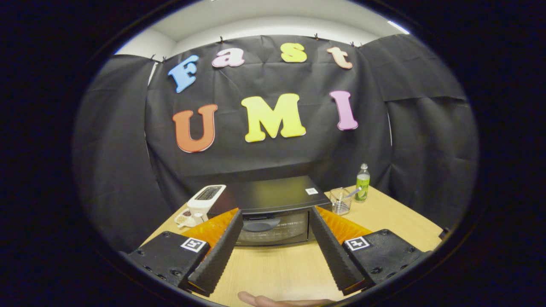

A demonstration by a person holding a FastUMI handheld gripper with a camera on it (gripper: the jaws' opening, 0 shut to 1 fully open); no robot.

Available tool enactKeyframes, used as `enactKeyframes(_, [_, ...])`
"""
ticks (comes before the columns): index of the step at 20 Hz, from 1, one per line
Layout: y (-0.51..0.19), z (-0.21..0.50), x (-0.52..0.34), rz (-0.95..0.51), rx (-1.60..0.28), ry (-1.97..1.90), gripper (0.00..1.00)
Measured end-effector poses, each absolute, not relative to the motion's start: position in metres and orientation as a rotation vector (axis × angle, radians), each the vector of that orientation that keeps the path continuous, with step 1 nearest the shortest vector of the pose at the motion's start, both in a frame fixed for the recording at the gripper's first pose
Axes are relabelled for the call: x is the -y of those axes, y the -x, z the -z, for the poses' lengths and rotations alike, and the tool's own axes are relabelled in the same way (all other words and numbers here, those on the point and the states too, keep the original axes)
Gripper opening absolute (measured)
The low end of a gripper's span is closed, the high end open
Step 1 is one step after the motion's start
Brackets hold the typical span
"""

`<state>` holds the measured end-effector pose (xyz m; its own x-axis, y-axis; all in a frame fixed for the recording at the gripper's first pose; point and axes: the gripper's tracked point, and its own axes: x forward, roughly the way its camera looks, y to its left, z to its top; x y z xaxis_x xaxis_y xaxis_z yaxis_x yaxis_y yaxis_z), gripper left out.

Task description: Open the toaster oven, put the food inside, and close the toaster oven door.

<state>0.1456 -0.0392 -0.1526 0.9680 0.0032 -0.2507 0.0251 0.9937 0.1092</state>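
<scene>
Approach to the first step. The tongs (276, 215) stand apart and empty above the tabletop (277, 266). The oven (273, 213) sits just beyond their tips, door closed. Judged next move: reach the door handle (261, 224), then pull down.

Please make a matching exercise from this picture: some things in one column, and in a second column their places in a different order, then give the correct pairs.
Things:
1. toaster oven
2. white toaster
3. green bottle
4. wire basket

Places:
A. at the far table corner, beyond the wire basket
B. left of the toaster oven
C. just beyond the open claw, door shut
D. between the toaster oven and the green bottle

Pairs: 1-C, 2-B, 3-A, 4-D
</scene>
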Motion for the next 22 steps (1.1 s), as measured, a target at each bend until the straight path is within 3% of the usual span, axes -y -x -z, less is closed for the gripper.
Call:
enactKeyframes(8, [-0.223,0.224,0.039,0.002,-0.385,-0.080,1.00])
enactKeyframes(22, [-0.266,0.241,-0.003,-0.023,-0.336,-0.057,1.00])
